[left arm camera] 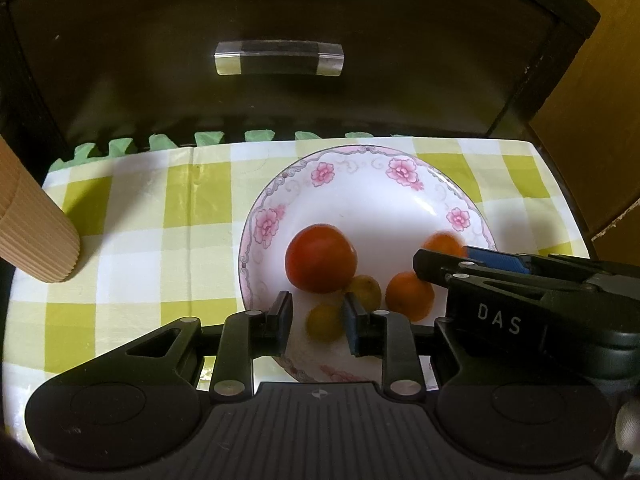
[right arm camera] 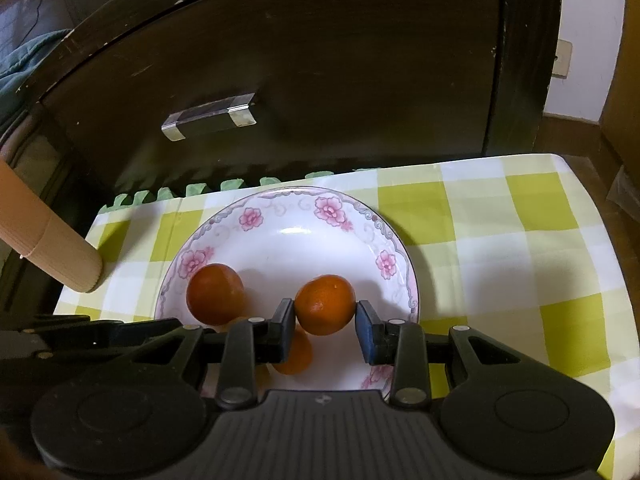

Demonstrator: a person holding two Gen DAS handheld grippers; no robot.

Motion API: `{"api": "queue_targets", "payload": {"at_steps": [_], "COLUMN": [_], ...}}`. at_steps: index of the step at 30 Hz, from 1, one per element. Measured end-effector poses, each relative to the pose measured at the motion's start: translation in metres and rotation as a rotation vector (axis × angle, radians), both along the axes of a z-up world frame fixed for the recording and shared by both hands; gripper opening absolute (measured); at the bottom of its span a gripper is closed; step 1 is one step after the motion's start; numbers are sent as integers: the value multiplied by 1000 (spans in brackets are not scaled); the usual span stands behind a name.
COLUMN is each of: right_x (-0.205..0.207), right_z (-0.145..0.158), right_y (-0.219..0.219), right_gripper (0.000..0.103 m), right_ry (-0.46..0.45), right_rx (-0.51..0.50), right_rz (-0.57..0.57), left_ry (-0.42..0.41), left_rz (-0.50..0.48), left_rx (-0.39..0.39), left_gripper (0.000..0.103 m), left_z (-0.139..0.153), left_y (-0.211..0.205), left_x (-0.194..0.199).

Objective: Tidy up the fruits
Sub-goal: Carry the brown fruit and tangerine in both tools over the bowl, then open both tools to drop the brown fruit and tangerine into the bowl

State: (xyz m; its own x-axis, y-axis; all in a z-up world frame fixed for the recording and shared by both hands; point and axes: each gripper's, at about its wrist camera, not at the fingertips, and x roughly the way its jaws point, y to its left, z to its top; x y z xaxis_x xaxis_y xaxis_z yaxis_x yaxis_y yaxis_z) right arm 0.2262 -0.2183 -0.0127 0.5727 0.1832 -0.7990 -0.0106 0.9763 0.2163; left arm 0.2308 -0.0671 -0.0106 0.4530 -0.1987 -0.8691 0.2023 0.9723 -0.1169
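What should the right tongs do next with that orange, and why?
Probably open a little and let go: the right tongs pinch the orange low over the flowered plate, where the tomato and another orange already sit.

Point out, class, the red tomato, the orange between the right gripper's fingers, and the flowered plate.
red tomato (left arm camera: 321,258): left wrist view, middle of its skin.
orange (right arm camera: 325,310): right wrist view, centre of its front.
flowered plate (right arm camera: 288,206): right wrist view, far rim.
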Motion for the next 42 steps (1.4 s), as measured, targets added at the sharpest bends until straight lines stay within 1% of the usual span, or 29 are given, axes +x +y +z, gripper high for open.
{"api": "queue_targets", "payload": {"at_steps": [4,7,8,9,11,13,16,18,21,28,36,42], "right_x": [1,2,1,1,0,0,-4,-8,-13,-29,-67,-92], "right_z": [0,0,0,1,3,6,13,17,24,38,37,30], "right_y": [0,1,1,0,-1,-1,4,8,7,-1,-2,2], "right_gripper": [33,33,33,33,33,37,38,38,38,38,38,38], "right_ry": [-1,-1,-5,-11,-16,-19,-38,-59,-79,-95,-65,-35], "right_rx": [-2,-1,-2,-2,6,27,11,-15,-14,-28,-40,-49], "right_rz": [-2,-5,-7,-13,-21,-18,-1,1,-8,-37,-31,-13], "left_ry": [0,-3,-3,-3,-10,-31,-65,-68,-70,-59,-48,-33], "left_rz": [6,8,6,0,-14,-30,-45,-46,-41,-31,-40,-51], "left_rx": [1,-2,-2,-4,-8,13,43,40,43,43,42,60], "left_gripper": [36,39,42,49,55,55,55,55,56,56,58,58], "left_z": [0,1,2,2,4,7,13,17,20,22,25,20], "left_y": [1,1,0,0,-4,-9,-14,-13,-10,-2,6,9], "left_x": [0,-1,-1,-2,-5,-10,-17,-19,-24,-36,-61,-76]}}
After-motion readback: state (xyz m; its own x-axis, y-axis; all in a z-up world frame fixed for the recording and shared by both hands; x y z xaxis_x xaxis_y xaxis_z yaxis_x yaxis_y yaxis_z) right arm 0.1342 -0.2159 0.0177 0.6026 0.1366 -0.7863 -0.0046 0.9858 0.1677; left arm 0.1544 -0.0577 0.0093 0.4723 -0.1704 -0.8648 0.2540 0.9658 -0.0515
